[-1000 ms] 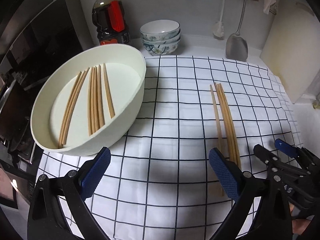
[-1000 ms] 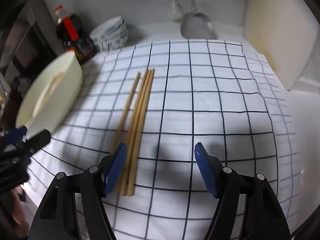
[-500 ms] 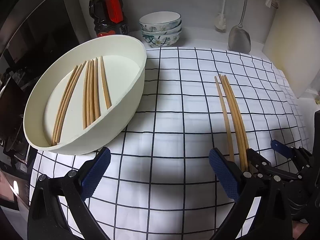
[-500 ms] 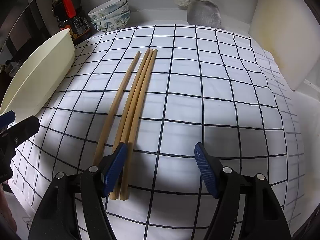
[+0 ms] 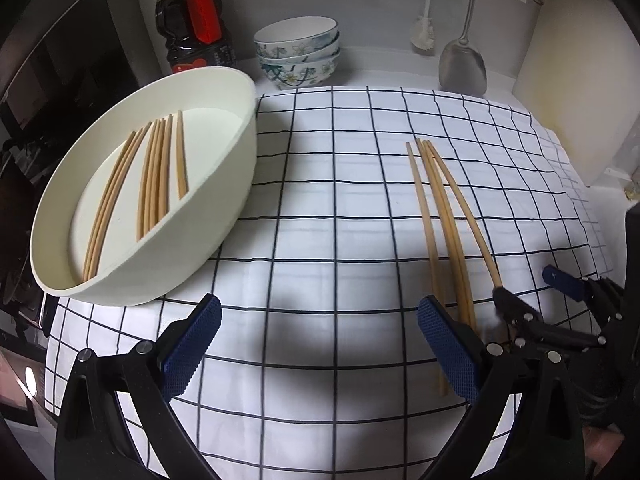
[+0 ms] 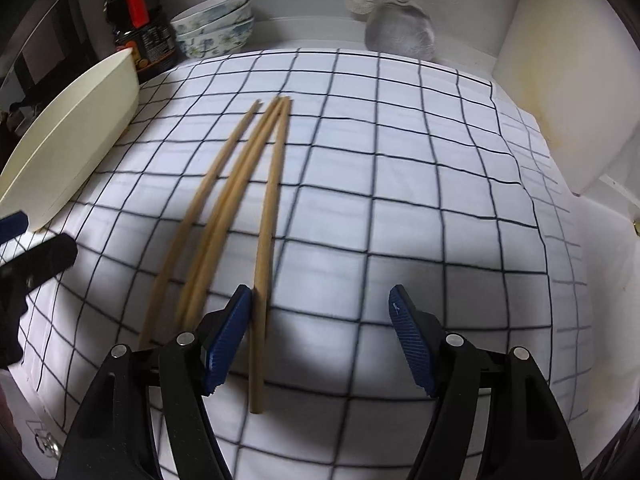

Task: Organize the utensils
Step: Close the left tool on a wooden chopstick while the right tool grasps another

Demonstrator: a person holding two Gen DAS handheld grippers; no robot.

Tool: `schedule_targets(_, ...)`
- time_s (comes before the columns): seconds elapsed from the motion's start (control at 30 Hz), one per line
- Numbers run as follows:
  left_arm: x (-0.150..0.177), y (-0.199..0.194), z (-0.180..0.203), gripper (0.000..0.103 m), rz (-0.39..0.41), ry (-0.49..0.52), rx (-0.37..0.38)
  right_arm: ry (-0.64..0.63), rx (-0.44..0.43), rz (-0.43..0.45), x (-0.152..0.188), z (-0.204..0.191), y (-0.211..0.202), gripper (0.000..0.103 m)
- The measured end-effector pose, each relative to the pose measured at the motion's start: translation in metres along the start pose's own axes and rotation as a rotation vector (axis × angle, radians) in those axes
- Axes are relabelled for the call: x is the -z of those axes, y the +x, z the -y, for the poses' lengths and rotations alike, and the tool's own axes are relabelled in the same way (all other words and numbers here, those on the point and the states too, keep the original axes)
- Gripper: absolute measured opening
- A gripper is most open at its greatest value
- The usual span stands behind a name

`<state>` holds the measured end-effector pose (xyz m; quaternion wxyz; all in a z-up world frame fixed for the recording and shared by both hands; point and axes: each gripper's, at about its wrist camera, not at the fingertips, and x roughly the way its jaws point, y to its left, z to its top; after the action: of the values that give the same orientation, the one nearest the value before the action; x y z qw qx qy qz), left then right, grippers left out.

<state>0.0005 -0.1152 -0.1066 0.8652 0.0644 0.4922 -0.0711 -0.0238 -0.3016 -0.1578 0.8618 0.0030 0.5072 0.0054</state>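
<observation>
Checked cloth [image 5: 320, 208] covers the counter, and we take the cream oval dish [image 5: 224, 216] at its left as our landmark. From the left wrist view, the left gripper [image 5: 320, 344] hangs released over bare cloth just right of the dish, which already holds about 7 chopsticks [image 5: 154, 176]. Well to the right of the dish lie 4 loose chopsticks [image 5: 436, 216]; compared with 0.5 s ago the outermost one [image 5: 468, 216] has swung away from the other 3 at its near end, where the right gripper meets it. We judge that 1 stick is being singled out for pickup. From the right wrist view, the right gripper [image 6: 320, 320] is spread wide, farther from the dish [image 6: 68, 148] than the bundle [image 6: 216, 208]. Its dish-side pad [image 6: 228, 332] sits against the separated chopstick [image 6: 268, 224], which lies inside the gap beside that pad, with the other 3 outside, toward the dish.
</observation>
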Motion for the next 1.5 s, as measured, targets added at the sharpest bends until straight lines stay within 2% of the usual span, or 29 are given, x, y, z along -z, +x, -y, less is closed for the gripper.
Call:
schedule_targets(0.2, -0.003, 0.012, 0.017, 0.097, -0.048, -0.008, 0.036, 0.011, -0.010, 0.010, -0.006, 0.027, 0.004, 0.067)
schedule_targets(0.4, -0.008, 0.034, 0.028, 0.097, -0.070, -0.013, 0.017, 0.026, -0.027, 0.025, -0.007, 0.041, 0.003, 0.067)
schedule_targets(0.73, -0.015, 0.056, 0.036, 0.097, -0.083, -0.009, -0.007, 0.007, -0.060, 0.037, -0.010, 0.036, 0.005, 0.067)
schedule_targets(0.9, -0.018, 0.064, 0.038, 0.097, -0.101, -0.009, -0.018, -0.014, -0.045, 0.032, -0.017, 0.033, 0.010, 0.067)
schedule_targets(1.3, -0.030, 0.075, 0.036, 0.098, -0.096, -0.030, -0.004, -0.069, -0.055, 0.035, -0.036, 0.026, 0.023, 0.066)
schedule_targets(1.4, -0.030, 0.073, 0.040, 0.094, -0.088, -0.012, -0.013, -0.082, -0.059, 0.046, -0.038, 0.024, 0.024, 0.062)
schedule_targets(1.5, -0.030, 0.069, 0.045, 0.086, -0.071, 0.025, -0.011, -0.089, -0.060, 0.051, -0.039, 0.022, 0.024, 0.057)
